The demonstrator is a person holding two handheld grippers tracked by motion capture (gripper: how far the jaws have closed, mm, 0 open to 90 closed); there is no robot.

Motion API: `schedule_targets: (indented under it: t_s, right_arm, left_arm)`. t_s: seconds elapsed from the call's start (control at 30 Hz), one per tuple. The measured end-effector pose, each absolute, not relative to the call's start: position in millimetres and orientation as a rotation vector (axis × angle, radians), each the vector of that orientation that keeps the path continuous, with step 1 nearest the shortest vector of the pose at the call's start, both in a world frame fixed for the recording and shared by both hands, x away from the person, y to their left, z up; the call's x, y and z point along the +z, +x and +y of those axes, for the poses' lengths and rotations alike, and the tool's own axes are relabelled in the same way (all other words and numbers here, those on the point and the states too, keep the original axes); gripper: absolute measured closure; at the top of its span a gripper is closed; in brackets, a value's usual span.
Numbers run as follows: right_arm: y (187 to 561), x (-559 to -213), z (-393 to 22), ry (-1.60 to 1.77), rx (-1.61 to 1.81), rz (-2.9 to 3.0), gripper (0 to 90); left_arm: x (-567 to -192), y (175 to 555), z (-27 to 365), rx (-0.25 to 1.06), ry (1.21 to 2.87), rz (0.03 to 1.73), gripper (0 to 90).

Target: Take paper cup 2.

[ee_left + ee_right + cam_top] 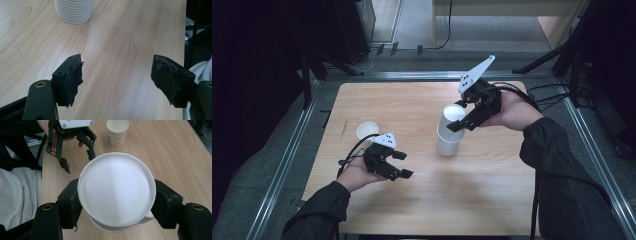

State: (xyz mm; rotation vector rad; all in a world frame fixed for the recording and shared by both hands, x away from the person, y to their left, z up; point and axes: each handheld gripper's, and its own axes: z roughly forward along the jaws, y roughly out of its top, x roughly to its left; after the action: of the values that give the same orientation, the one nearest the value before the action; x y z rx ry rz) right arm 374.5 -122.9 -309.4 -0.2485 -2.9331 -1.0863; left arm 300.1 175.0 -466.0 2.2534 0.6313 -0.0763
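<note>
Right claw (116,202) pinched the top cup (116,188) of the cup stack (449,140), one pad on either side of its rim; in the right gripper view the rim of the next cup showed just beneath it. That stack stood upright near the middle of the table (492,200), and the high view showed the right claw (460,119) reaching the top cup (453,114) from the right. Left claw (117,80) was spread with only bare table between its pads, low near the front left. A single cup (366,132) stood upright just behind the left claw (403,165).
</note>
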Motion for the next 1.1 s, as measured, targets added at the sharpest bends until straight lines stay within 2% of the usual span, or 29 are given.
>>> schedule_targets:
  t_s: [0.57,0.73,1.1]
  right_arm:
    - [345.1,-377.2,-134.0,-0.246,-1.185,-2.851,33.6]
    - [338.8,-396.9,-133.7,-0.257,-1.224,-2.805,33.7]
    - [332.7,-424.9,-129.5,-0.266,-1.350,-2.733,33.8]
  left_arm:
    - [-465.0,300.0,169.4,-0.072,2.229,0.619,25.1]
    - [-461.7,297.9,161.8,-0.110,2.204,0.573,25.1]
    - [-450.6,306.6,148.9,-0.125,2.233,0.523,25.2]
